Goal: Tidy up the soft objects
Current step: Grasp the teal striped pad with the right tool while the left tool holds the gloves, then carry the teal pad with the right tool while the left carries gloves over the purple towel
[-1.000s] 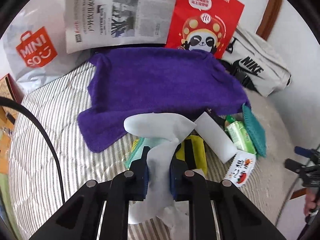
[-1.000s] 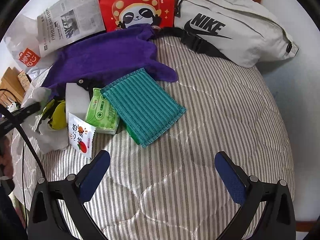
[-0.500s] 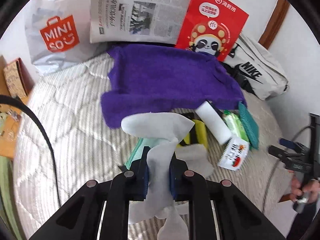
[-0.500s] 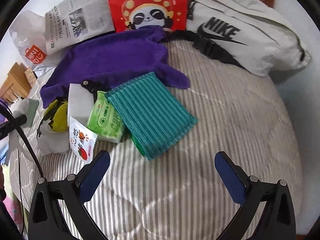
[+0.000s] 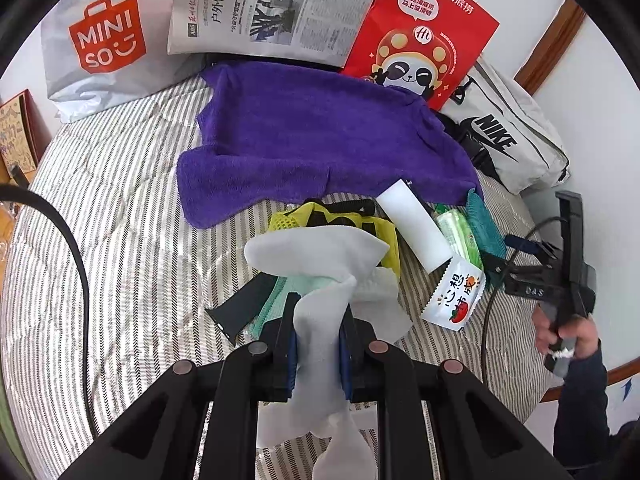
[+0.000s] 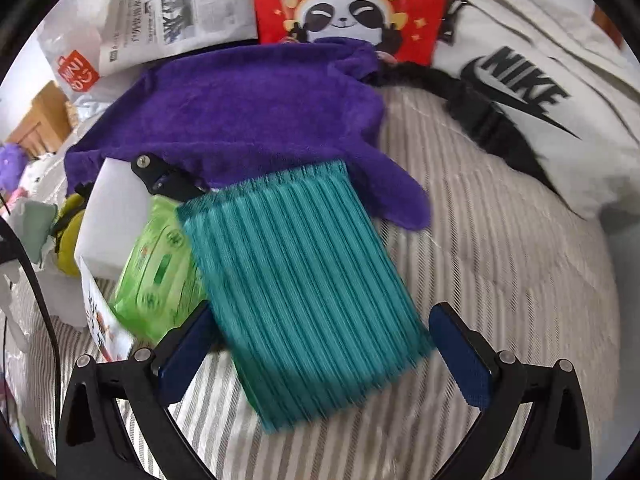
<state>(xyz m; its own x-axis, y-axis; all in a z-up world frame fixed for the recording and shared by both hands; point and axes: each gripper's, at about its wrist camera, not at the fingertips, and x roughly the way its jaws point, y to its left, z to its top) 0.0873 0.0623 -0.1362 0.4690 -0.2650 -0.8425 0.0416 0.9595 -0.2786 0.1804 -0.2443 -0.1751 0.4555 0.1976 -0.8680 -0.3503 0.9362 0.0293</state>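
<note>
My left gripper is shut on a pale grey sock that droops over both sides of the pads, above a pile holding a yellow mesh item and a mint cloth. A purple towel lies spread behind the pile. My right gripper is open, low over a teal ribbed cloth, with one finger on each side of its near end. In the left wrist view the right gripper shows at the right, held by a hand.
A white block, a green wipes pack and a snack packet lie left of the teal cloth. A newspaper, a red panda bag, a Miniso bag and a grey Nike bag line the far edge of the striped bed.
The right gripper has dropped and moved forward onto the teal cloth, which now fills its view. The left gripper has drifted slightly, still shut on the sock.
</note>
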